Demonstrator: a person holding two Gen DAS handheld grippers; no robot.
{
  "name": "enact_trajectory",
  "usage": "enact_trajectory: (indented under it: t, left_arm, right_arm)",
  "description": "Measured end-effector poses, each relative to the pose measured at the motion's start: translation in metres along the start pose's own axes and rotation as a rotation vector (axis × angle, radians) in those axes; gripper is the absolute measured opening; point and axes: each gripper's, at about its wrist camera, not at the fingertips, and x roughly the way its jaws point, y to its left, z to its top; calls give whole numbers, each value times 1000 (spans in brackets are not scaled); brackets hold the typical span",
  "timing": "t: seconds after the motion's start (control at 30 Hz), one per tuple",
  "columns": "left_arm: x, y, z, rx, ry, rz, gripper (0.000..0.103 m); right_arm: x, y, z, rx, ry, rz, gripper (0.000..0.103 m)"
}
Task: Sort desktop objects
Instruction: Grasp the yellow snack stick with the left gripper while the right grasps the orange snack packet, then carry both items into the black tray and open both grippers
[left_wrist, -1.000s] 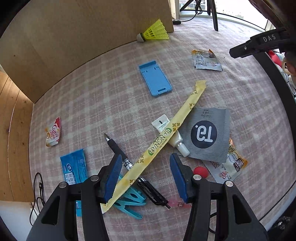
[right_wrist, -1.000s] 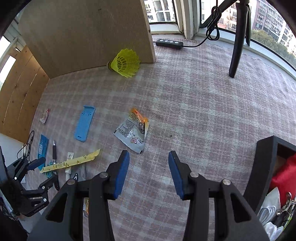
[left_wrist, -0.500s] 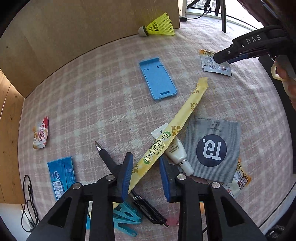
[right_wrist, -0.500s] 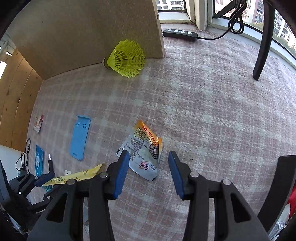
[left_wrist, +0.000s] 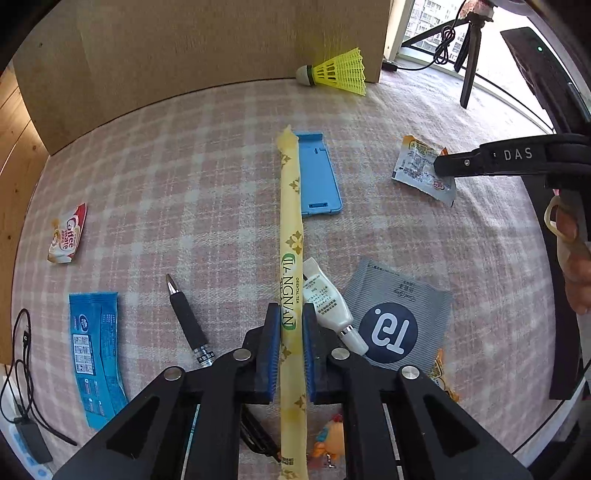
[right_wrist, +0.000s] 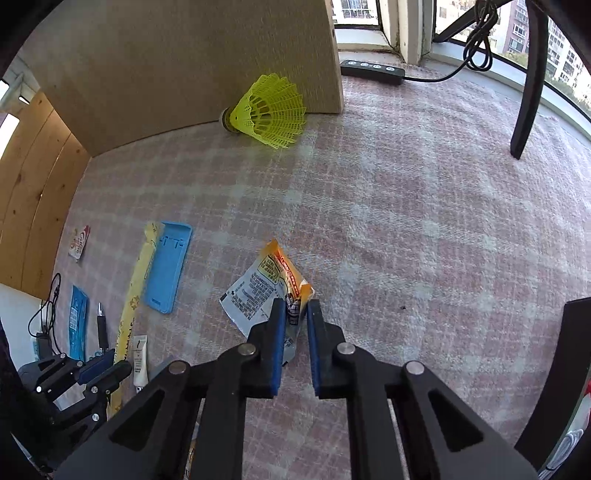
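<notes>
The left tongs are clenched on the long yellow tea stick sachet, which runs straight toward 12 o'clock in the left wrist view, its far end beside the blue phone stand. The right tongs are pinched on one corner of the crinkled snack packet, which lies on the tabletop at mid-frame. Both grips look made, so the step in hand is probably the lift. The sachet is a thin, floppy foil tube held near one end; I would raise it slowly and level, since the long free end will likely droop and could drag the white cream tube lying just beside it at 1 o'clock, or the black pen at 10 o'clock. The packet is slick film gripped by a narrow edge; a firm squeeze and a straight-up pull should keep it from slipping. The checked cloth is soft and nubbly. A grey flat pouch and ribbed yellow shuttlecock wait elsewhere.
</notes>
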Motion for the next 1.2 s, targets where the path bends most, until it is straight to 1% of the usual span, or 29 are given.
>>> enact_trajectory:
  t: [0.17,0.23,0.33,0.4,0.43,0.53,0.67,0.77,0.83,1.0,1.2]
  left_arm:
    - [-18,4,-2,-61,-28,-31,10]
    - [-40,7,-12,-71,-46,-38,10]
    - [-59,4,-9,-65,-73,-42,10]
    - [-58,-2,2,-65,-87,-59,10]
    - [-54,-12,7,-62,-94,-69,10]
    - [-65,-33,10,-42,-115,-93,10]
    - [-75,-71,15,-1,-126,-144,10]
    - [-71,-107,22,19,-132,-195,10]
    - [-75,-129,23,37,-130,-236,10]
    - [-82,-193,24,97,-123,-295,10]
    - [-90,-272,17,203,-89,-390,10]
  right_arm:
    - [-31,-11,-11,34,-43,42,11]
    - [-48,-14,-17,34,-74,43,11]
    - [-72,-26,-27,58,-110,55,11]
    - [-88,-39,-34,88,-125,66,11]
    - [-91,-43,-39,102,-134,68,11]
    - [-113,-61,-51,132,-173,45,11]
    - [-144,-101,-69,199,-211,10,11]
    - [-166,-137,-90,262,-247,-27,11]
    - [-183,-161,-108,306,-271,-62,11]
    - [-223,-222,-148,419,-315,-139,11]
    - [-256,-277,-201,539,-344,-226,11]
